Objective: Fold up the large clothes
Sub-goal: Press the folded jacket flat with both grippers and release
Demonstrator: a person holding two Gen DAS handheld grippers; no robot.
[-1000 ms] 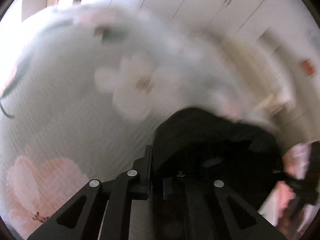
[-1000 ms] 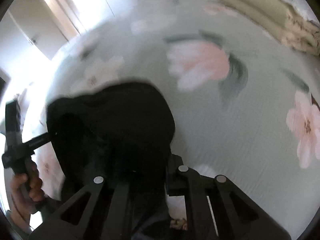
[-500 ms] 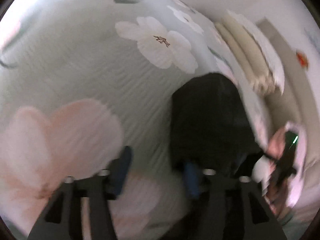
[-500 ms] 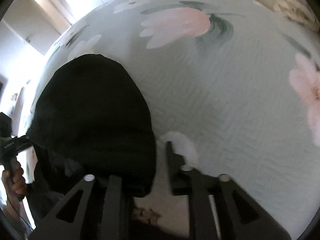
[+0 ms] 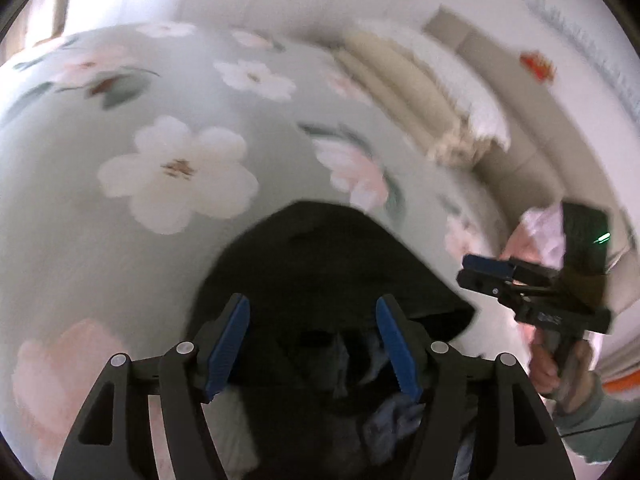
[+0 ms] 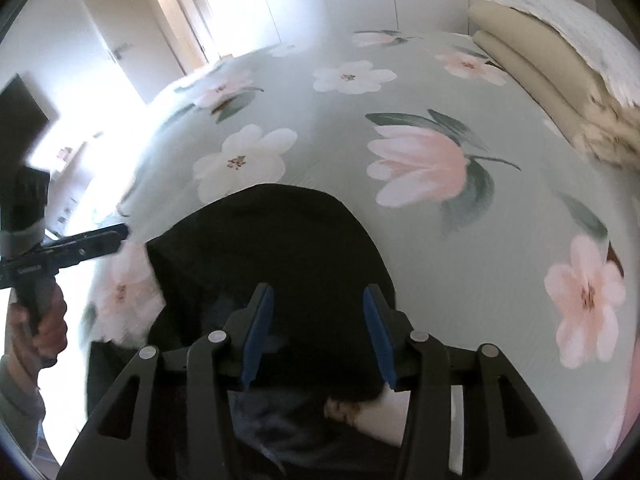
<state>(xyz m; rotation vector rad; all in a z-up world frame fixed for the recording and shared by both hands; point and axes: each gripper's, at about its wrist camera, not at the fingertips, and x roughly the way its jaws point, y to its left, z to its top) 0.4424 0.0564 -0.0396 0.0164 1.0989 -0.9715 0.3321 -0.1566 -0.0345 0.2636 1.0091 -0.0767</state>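
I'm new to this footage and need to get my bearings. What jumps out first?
A black garment lies in a dark heap on the pale green floral bedspread, near its front edge. Both hand-held grippers, the right and the left, hover over it with blue pads apart, their jaws just opened, gripping nothing. Beige pillows are stacked at the far right.

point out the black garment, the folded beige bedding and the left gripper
black garment (image 6: 276,240): right wrist view, on its flat upper panel
folded beige bedding (image 6: 528,48): right wrist view, on the upper fold
left gripper (image 5: 312,340): left wrist view, midway between its blue-padded fingertips
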